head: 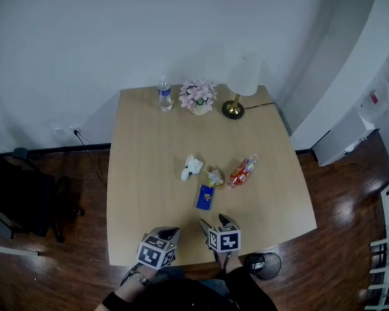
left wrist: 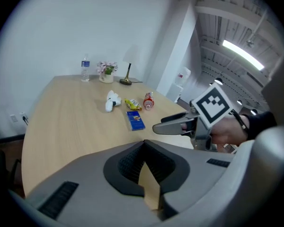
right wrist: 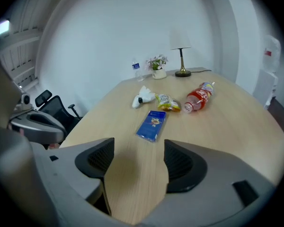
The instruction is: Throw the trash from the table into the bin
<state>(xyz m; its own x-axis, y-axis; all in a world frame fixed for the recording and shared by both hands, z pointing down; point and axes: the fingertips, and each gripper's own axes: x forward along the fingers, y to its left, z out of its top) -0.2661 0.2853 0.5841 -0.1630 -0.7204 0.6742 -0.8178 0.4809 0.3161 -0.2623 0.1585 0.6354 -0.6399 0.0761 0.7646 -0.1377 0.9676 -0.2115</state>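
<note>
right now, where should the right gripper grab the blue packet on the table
Probably across its narrow width, near the middle. The blue packet lies flat, its long side running away from the open right gripper, so come steeply from above on the near side, one jaw at each long edge.

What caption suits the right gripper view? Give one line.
Open right gripper faces blue packet, yellow wrapper, crumpled tissue and toppled red bottle on the table.

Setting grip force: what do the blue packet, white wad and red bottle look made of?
Blue packet: likely glossy printed card or film; flat, straight edges. White wad: probably matte tissue paper; crumpled, soft folds. Red bottle: seemingly glossy translucent plastic; bright highlights, see-through neck.
</note>
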